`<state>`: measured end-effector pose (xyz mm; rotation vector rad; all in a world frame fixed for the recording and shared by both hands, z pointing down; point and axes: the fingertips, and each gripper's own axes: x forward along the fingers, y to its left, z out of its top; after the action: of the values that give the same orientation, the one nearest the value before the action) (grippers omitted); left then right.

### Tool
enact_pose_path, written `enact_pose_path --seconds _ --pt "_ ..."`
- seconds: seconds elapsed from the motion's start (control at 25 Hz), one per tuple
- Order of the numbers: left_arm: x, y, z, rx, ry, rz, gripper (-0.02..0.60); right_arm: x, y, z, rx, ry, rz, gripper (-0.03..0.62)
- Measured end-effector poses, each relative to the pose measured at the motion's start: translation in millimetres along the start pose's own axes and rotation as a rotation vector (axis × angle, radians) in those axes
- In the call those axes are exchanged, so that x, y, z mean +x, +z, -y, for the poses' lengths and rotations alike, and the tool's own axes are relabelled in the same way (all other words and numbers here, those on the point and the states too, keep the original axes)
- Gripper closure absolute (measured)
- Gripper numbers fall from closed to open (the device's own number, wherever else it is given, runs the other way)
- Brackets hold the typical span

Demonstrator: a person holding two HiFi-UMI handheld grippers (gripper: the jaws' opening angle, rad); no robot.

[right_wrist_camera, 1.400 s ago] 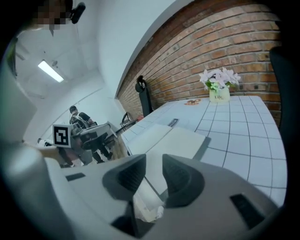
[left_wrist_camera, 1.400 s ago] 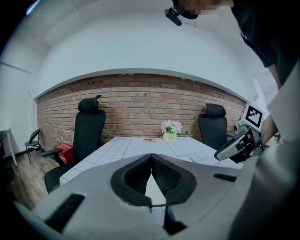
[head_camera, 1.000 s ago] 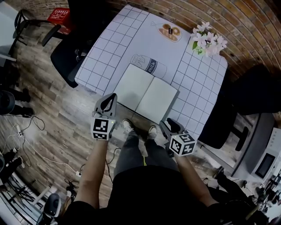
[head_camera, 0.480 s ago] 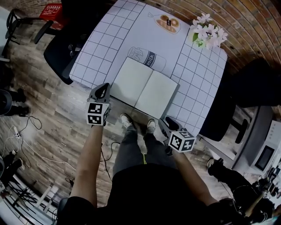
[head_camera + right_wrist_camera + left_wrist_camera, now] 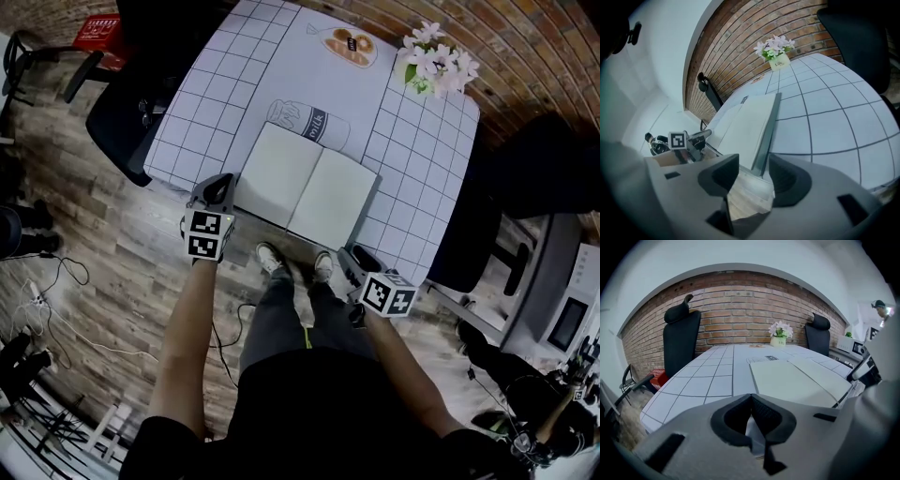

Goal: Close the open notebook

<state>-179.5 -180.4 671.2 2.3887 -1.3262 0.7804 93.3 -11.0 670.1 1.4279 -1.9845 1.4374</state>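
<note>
The notebook (image 5: 306, 187) lies open mid-frame on the bench (image 5: 234, 75), the left tool (image 5: 222, 182) clenched empty beside it, the right tool (image 5: 353, 257) just opening wider, nothing between its jaws

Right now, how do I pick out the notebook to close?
Find the table with the white grid cloth by the brick wall. The notebook lies open at its near edge. Unlike the milk bottle print just beyond it and the flowers at the far corner, it is two blank white pages with a centre fold.
</note>
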Motion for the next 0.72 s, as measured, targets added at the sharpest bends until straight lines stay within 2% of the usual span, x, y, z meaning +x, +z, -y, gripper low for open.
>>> enact_pose_path --seconds 0.24,0.48,0.72 --pt "6.7 -6.7 8.4 0.061 -0.029 -0.037 0.557 1.7 6.2 5.1 0.008 -0.058 0.029 0.396" --pt "6.3 -12.9 8.8 0.059 -0.038 -0.098 0.557 3.8 9.0 4.6 0.007 -0.081 0.038 0.396" --pt "8.0 -10.5 9.3 0.065 -0.045 -0.069 0.557 5.1 10.2 4.3 0.002 -0.106 0.047 0.396"
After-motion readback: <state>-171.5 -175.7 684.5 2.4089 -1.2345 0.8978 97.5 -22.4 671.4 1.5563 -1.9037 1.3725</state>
